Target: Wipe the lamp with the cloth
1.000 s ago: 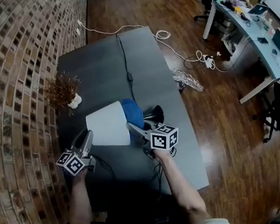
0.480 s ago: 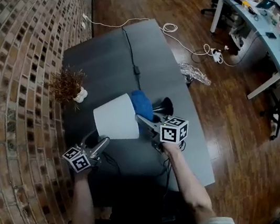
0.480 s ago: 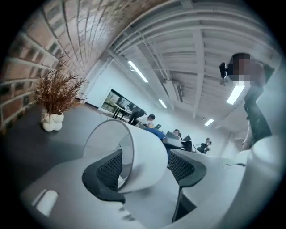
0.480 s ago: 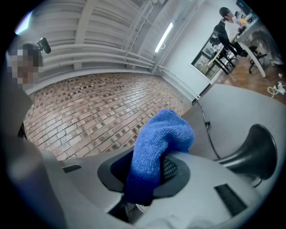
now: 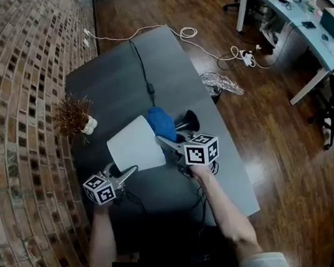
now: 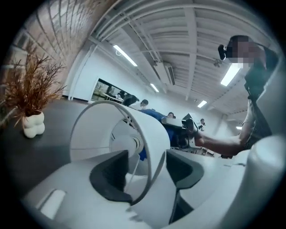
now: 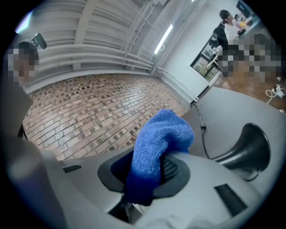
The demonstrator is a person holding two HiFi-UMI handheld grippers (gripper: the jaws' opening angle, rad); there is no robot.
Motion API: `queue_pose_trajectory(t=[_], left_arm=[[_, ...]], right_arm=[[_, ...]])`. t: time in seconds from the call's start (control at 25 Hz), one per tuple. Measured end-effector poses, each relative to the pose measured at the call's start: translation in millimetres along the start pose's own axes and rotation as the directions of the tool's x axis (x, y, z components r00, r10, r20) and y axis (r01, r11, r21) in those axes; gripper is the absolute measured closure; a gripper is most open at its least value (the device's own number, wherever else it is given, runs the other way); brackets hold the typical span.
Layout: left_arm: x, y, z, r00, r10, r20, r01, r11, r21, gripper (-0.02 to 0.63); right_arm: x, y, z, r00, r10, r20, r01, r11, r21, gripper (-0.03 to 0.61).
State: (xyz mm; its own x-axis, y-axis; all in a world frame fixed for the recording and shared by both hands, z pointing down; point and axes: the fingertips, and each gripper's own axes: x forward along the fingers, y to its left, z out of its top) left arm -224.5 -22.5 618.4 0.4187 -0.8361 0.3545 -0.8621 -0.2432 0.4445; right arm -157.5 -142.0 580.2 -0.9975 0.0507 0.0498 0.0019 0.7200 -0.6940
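The lamp lies on its side on the dark table [image 5: 112,82], its white shade [image 5: 136,145] pointing toward me and its black base [image 5: 188,120] away. My right gripper [image 5: 162,140] is shut on the blue cloth [image 5: 160,123], which rests against the shade's top end. In the right gripper view the cloth [image 7: 157,145] bulges out of the jaws of the right gripper [image 7: 149,176], with the base [image 7: 248,144] to the right. My left gripper [image 5: 126,171] is at the shade's lower rim. Its jaws have opened wide and just closed slightly, and the left gripper [image 6: 144,166] straddles the shade's rim [image 6: 154,130] without pressing on it.
A dried plant in a white vase [image 5: 75,115] stands left of the shade, near the brick wall [image 5: 12,72]. The lamp's cord [image 5: 143,70] runs across the far half of the table. Crumpled plastic [image 5: 221,83] lies on the floor beyond the right table edge.
The left gripper has swung from beside the shade onto its lower rim, and its jaws have opened around it. The right gripper and the cloth have stayed in place.
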Motion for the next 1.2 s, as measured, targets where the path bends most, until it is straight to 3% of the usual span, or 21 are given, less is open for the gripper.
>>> queue_pose_trajectory(t=[0.04,0.2,0.28,0.36,0.48,0.52,0.6,0.68,0.76,0.88,0.96,1.04,1.12,1.2], left_arm=[[0,-4,-2,1.0,-0.023,-0.011,0.023,1.0,0.02,0.378],[1,-33,-3,0.988,-0.15,-0.046,0.153,0.986,0.061,0.53],[-2,-50,6,0.972,-0.235,-0.002,0.235,0.972,-0.011,0.611],[-10,-57,14,0.957,-0.28,0.075,0.288,0.949,-0.126,0.613],[-23,-53,13,0.947,-0.285,0.147,0.315,0.908,-0.276,0.614],[-26,-52,13,0.946,-0.283,0.158,0.319,0.897,-0.307,0.614],[-29,-51,15,0.945,-0.273,0.179,0.321,0.877,-0.358,0.614],[-31,-49,16,0.941,-0.269,0.206,0.333,0.849,-0.41,0.612],[-32,-48,16,0.936,-0.269,0.226,0.345,0.825,-0.447,0.611],[-35,-44,20,0.932,-0.25,0.264,0.353,0.796,-0.492,0.612],[-37,-39,23,0.931,-0.234,0.281,0.354,0.771,-0.529,0.612],[-38,-37,25,0.932,-0.232,0.28,0.354,0.754,-0.553,0.612],[-38,-38,24,0.933,-0.237,0.27,0.353,0.742,-0.57,0.611],[-37,-40,23,0.933,-0.239,0.27,0.356,0.727,-0.587,0.611]], right_arm=[[-1,-1,1,1.0,-0.003,0.006,0.003,1.0,0.005,0.494],[-3,-2,3,1.0,-0.004,0.009,0.004,1.0,0.011,0.494],[-4,1,1,1.0,0.01,-0.012,-0.01,1.0,-0.004,0.495],[-11,0,5,1.0,0.01,-0.002,-0.01,1.0,-0.029,0.494],[-37,-34,30,0.983,-0.13,0.132,0.133,0.991,-0.015,0.495],[-41,-46,33,0.976,-0.178,0.129,0.183,0.983,-0.026,0.497],[-28,-54,13,0.977,-0.215,-0.011,0.212,0.969,-0.129,0.497],[3,-45,-28,0.955,-0.189,-0.231,0.13,0.96,-0.249,0.497],[29,-36,-65,0.911,-0.134,-0.391,0.018,0.958,-0.288,0.497],[43,-41,-83,0.879,-0.116,-0.462,-0.032,0.953,-0.301,0.497],[36,-59,-74,0.868,-0.199,-0.455,0.036,0.939,-0.341,0.497],[19,-94,-61,0.832,-0.346,-0.434,0.173,0.905,-0.389,0.497],[-2,-128,-47,0.805,-0.435,-0.404,0.301,0.886,-0.354,0.497],[-18,-143,-31,0.809,-0.451,-0.377,0.361,0.888,-0.285,0.497]])
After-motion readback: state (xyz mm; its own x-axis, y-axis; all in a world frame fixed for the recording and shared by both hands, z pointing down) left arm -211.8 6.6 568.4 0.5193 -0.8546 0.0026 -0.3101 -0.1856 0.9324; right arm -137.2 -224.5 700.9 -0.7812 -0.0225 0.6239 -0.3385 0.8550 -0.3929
